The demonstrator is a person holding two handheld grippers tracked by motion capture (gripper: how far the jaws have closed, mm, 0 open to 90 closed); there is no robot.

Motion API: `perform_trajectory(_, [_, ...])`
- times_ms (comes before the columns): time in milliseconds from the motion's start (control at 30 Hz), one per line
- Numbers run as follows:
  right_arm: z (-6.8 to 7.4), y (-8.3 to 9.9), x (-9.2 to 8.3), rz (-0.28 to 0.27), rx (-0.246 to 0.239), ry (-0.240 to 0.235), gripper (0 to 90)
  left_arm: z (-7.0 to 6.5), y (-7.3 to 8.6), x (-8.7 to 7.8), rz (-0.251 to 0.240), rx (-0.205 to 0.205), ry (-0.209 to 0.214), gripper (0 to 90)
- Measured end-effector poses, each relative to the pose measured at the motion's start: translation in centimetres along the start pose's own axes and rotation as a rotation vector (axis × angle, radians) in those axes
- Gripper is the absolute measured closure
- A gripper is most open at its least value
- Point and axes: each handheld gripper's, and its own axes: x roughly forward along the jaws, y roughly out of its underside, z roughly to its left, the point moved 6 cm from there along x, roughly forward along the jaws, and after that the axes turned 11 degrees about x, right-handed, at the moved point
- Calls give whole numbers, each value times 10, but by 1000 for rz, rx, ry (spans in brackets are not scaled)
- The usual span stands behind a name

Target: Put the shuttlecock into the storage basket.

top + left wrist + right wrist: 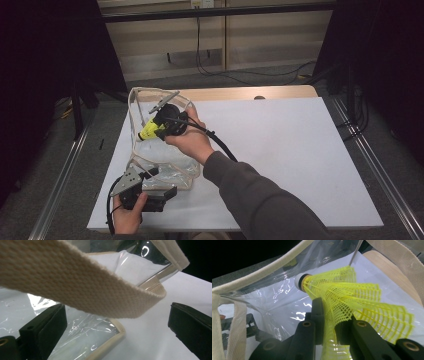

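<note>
High view: right gripper is inside the mouth of the clear plastic tote bag with cream webbing trim, yellow mesh-skirt shuttlecock not dropped yet, so I'd call it approx halfway w/ release + pull-out left; left gripper sits at the bag's near edge on the white tabletop. Left gripper view: jaws spread, cream strap hanging above the gap, no pad contact (bag bottom blurred by glare). Right gripper view: jaws pinched on the shuttlecock skirt, cork tip pointing into the bag; skirt's far edge cut off.
</note>
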Motion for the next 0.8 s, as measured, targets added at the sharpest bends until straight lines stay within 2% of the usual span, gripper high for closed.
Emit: perform_trajectory(800, [4, 2, 7, 14, 1, -6, 796, -1, 0, 0, -3, -4, -2, 20])
